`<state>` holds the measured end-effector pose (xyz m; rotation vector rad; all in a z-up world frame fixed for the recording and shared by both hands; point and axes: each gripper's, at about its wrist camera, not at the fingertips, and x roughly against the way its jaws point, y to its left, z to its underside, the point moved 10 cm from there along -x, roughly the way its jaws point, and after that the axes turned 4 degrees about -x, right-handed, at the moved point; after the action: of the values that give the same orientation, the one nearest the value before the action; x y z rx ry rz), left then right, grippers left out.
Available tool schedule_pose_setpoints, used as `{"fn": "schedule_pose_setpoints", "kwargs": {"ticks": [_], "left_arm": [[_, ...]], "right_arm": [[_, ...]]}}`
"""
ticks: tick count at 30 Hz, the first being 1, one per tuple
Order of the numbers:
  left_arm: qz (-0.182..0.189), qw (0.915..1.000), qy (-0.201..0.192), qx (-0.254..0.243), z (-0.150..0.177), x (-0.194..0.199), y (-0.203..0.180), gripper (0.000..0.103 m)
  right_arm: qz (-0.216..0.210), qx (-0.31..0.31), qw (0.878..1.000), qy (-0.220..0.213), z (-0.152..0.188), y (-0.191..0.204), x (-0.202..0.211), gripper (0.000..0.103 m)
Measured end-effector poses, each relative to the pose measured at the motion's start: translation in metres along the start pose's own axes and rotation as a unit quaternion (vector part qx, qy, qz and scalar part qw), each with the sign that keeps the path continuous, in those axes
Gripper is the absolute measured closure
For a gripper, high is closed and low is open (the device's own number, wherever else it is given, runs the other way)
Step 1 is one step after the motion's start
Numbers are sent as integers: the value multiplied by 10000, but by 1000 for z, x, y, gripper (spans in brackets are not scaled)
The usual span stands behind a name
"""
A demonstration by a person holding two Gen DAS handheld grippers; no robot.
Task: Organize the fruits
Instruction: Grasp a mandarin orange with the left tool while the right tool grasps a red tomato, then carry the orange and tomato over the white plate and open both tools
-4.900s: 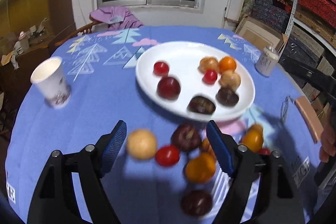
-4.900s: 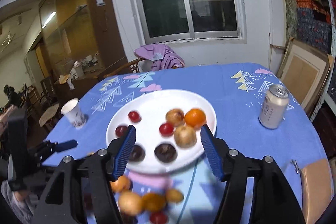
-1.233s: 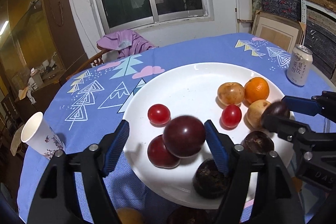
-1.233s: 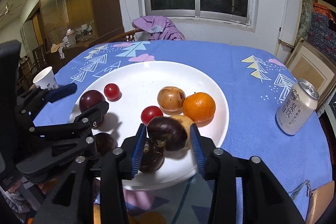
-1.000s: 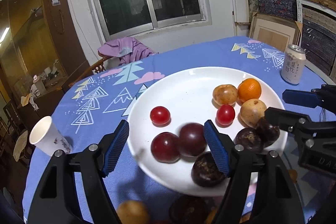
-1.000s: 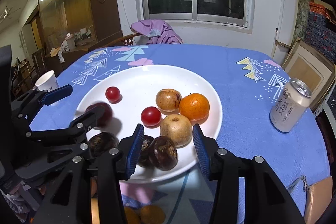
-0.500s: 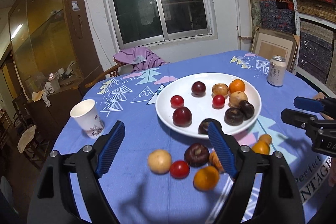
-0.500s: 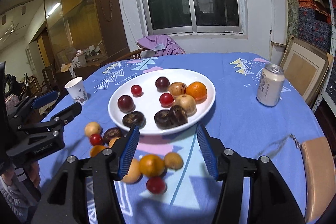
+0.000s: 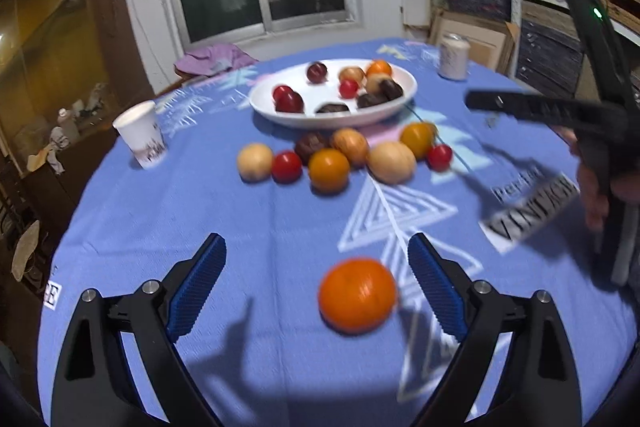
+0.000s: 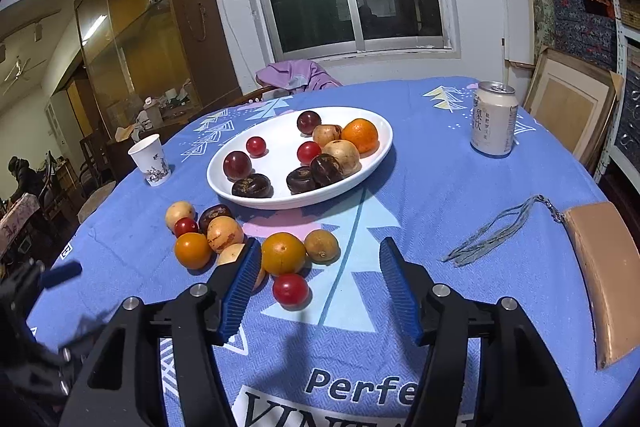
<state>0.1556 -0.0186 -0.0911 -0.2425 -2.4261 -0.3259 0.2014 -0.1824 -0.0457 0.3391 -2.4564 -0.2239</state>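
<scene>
A white plate (image 10: pixel 376 157) holds several fruits: plums, tomatoes, an orange, brown and dark ones; it also shows in the left wrist view (image 9: pixel 400 95). Several loose fruits (image 10: pixel 248 247) lie on the blue cloth in front of it. My left gripper (image 9: pixel 318 291) is open and empty, with a lone orange (image 9: pixel 357 294) on the cloth between its fingers, nearer the right one. My right gripper (image 10: pixel 320 285) is open and empty, just above the cloth, with a red tomato (image 10: pixel 291 289) and an orange (image 10: pixel 283 253) by its left finger.
A paper cup (image 10: pixel 150 159) stands at the table's left. A drink can (image 10: pixel 493 119) stands at the right back. A grey lanyard (image 10: pixel 496 229) and a tan wallet (image 10: pixel 604 279) lie at the right. A chair with purple cloth (image 10: pixel 296 75) is behind the table.
Both grippers let their dark fruits go onto the plate and pulled back toward the near table edge. The left gripper now hovers low over a lone orange.
</scene>
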Motion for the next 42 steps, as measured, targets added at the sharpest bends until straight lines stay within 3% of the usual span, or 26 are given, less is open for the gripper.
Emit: {"fn": "schedule_pose_setpoints", "kwargs": {"ticks": [4, 9, 11, 13, 23, 28, 37, 40, 42], "left_arm": [[312, 9994, 8, 173, 2, 3, -4, 13], [765, 9958, 440, 246, 9, -17, -14, 18], [915, 9934, 623, 299, 13, -24, -16, 42], [1065, 9900, 821, 421, 19, -31, -16, 56], [1228, 9881, 776, 495, 19, -30, -19, 57], [1398, 9827, 780, 930, 19, -33, -5, 57], [1572, 9803, 817, 877, 19, -37, -12, 57], [1573, 9803, 819, 875, 15, -38, -12, 57], [1414, 9835, 788, 808, 5, -40, -6, 57]], "right_arm": [[3, 18, 10000, -18, 0, 0, 1, 40], [-28, 9, 10000, 9, 2, 0, 0, 39], [-43, 43, 10000, 17, 2, 2, 0, 39], [-39, 79, 10000, 37, 4, 4, -2, 39], [-89, 550, 9973, 471, 26, 23, -17, 39], [-151, 723, 9938, 836, 39, 33, -33, 53], [-83, 449, 9895, 1369, 49, 27, -59, 61], [-112, 359, 9895, 1392, 46, 24, -64, 75], [-164, 315, 9894, 1406, 46, 23, -64, 77]]}}
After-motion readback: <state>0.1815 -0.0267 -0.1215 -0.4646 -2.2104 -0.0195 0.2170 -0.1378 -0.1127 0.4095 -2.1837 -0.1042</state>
